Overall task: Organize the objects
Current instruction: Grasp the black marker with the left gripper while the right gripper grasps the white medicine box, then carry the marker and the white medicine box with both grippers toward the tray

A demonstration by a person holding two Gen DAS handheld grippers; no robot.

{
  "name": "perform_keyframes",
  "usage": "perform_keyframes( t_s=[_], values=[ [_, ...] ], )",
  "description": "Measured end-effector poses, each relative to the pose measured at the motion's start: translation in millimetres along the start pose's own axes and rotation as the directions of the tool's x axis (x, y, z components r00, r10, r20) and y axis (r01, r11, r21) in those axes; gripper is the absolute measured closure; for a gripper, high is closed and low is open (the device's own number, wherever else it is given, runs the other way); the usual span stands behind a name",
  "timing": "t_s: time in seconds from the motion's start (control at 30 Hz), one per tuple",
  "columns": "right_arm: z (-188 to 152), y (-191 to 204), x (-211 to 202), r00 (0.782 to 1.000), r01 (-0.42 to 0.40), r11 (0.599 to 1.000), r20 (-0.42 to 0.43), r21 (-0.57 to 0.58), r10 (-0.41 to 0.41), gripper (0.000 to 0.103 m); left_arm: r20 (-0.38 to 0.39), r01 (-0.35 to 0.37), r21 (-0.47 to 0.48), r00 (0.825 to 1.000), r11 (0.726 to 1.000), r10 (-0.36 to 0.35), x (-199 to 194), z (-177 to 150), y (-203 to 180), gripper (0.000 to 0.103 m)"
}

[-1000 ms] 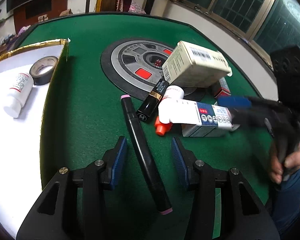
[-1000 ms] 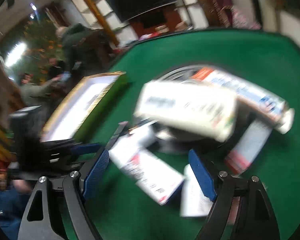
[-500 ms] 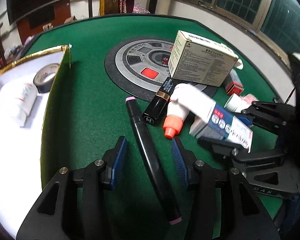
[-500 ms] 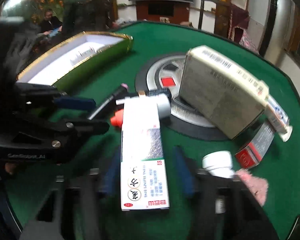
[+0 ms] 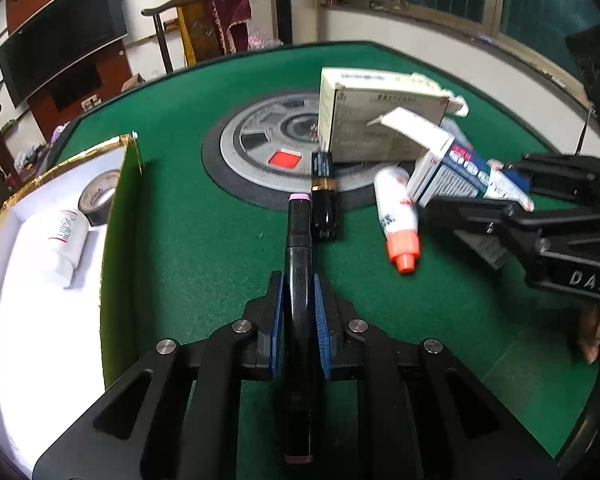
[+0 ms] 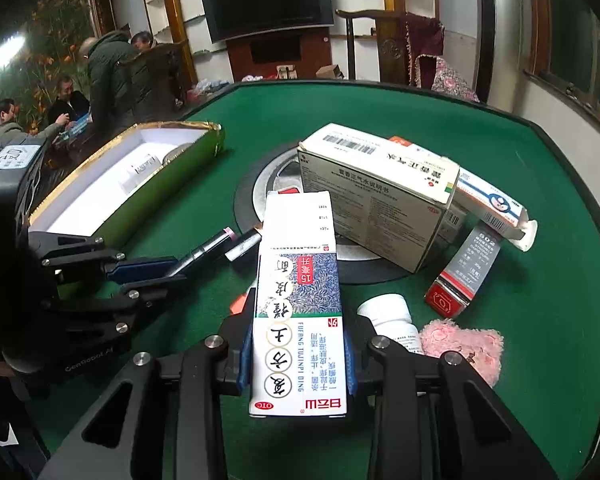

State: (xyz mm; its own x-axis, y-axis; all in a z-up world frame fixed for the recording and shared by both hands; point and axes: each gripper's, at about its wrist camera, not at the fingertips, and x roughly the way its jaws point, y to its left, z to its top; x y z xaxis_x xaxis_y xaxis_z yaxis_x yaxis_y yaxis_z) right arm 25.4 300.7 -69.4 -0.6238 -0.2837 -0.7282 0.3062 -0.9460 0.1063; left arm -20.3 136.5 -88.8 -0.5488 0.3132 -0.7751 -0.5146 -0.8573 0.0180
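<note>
My left gripper (image 5: pixel 299 300) is shut on a long black marker (image 5: pixel 298 248) with pink end caps, lying along the fingers above the green table (image 5: pixel 204 240). My right gripper (image 6: pixel 298 356) is shut on a white and blue medicine carton (image 6: pixel 298 300), lifted off the felt; the carton also shows in the left wrist view (image 5: pixel 452 168). The green, gold-rimmed tray (image 5: pixel 120 220) at the left holds a white bottle (image 5: pixel 66 240) and a tape roll (image 5: pixel 98 196). The left gripper shows in the right wrist view (image 6: pixel 148 272).
A large white box (image 6: pixel 380 192) stands on the grey centre disc (image 5: pixel 260 152). A black lipstick (image 5: pixel 324 200), an orange-capped white tube (image 5: pixel 396 216), a red-ended small carton (image 6: pixel 464 272), a white bottle (image 6: pixel 392 320) and a pink fluffy thing (image 6: pixel 464 344) lie around. People sit at the far left.
My left gripper has closed on the marker. My right gripper has swung in, closed on the medicine carton and raised it off the table.
</note>
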Motion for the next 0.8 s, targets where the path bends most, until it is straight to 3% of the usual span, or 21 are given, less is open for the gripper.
perform_keyframes(
  t_s=[0.5, 0.8],
  values=[
    [-1.5, -0.6, -5.4, 1.0, -0.006, 0.999, 0.021, 0.042, 0.005, 0.069, 0.061, 0.025, -0.05, 0.998, 0.998, -0.022, -20.8, 5.1, 10.3, 0.089],
    [4.7, 21.9, -6.8, 0.998, -0.046, 0.995, 0.057, 0.083, 0.042, 0.069, 0.105, 0.045, -0.078, 0.994, 0.996, -0.036, -39.6, 2.3, 20.5, 0.089]
  ],
)
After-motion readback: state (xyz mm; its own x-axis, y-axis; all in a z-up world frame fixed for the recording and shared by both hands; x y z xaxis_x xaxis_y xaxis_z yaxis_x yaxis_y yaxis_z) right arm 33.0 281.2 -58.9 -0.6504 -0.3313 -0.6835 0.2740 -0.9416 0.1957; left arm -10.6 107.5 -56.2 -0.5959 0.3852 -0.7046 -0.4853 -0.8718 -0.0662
